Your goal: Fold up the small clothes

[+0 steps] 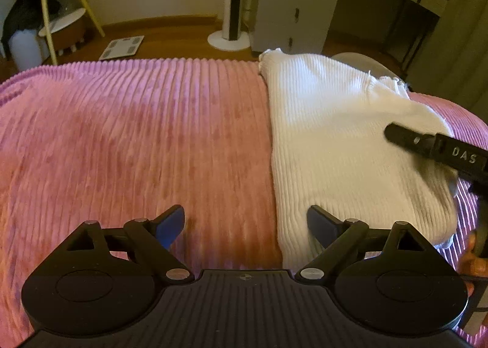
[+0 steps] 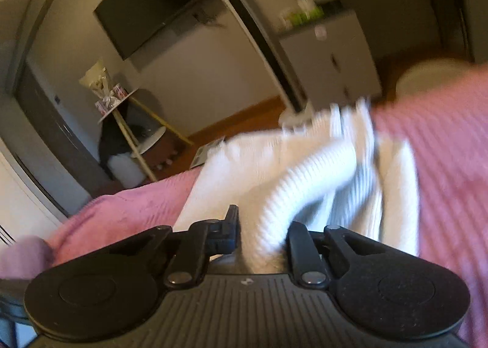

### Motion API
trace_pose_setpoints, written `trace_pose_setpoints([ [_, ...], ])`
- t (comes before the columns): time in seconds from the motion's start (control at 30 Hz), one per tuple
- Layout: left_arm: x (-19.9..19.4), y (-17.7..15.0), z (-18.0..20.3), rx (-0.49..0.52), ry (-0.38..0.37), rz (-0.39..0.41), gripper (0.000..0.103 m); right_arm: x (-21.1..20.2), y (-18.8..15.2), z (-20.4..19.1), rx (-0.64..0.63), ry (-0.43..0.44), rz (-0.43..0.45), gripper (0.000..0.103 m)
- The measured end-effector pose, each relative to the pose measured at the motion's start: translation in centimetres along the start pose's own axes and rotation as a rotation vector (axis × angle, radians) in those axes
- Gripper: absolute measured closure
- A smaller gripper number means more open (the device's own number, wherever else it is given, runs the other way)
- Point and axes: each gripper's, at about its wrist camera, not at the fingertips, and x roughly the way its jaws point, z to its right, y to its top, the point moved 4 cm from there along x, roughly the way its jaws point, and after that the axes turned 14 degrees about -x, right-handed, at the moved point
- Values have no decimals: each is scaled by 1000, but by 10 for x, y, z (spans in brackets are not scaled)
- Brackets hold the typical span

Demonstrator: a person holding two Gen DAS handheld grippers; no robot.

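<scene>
Right tool (image 2: 262, 226) clamps a bunched fold of white knit top (image 1: 350, 134) at frame center-right on pink bed cover (image 1: 137, 134), prob. to fold it over; left tool (image 1: 245, 221) gapes empty.

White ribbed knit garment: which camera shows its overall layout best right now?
The left wrist view: the white ribbed knit garment lies sharp and nearly whole on the pink ribbed blanket. The right wrist view shows only blurred bunched folds at the right gripper.
</scene>
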Motion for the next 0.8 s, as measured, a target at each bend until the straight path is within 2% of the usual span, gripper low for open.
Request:
trace_pose_setpoints([
  [0.17,-3,4,8,16,-15,11,10,-22,18,-17,-112,-73,82,91],
  [0.23,-4,6,12,24,-25,20,10,-27,21,-16,-108,-93,100,91],
  [0.33,-6,7,21,42,-44,33,8,-33,18,-7,-105,-148,113,91],
  [0.43,-2,3,31,73,-52,31,6,-29,5,6,-138,-232,81,90],
  [0.5,5,-2,36,114,-44,14,6,-16,-11,19,-130,-240,-17,82],
  [0.53,8,-4,37,142,-18,3,6,-14,-17,27,-97,-222,-57,73],
  [0.6,-1,-2,34,164,-23,11,8,-33,-17,34,-45,-199,-20,66],
  [0.67,-19,8,26,159,-31,67,8,-59,-8,37,-42,-257,30,41],
  [0.73,-33,23,22,132,-28,135,8,-79,2,39,-14,-281,105,39],
  [0.8,-35,37,25,93,-27,172,8,-77,13,36,8,-242,120,41],
])
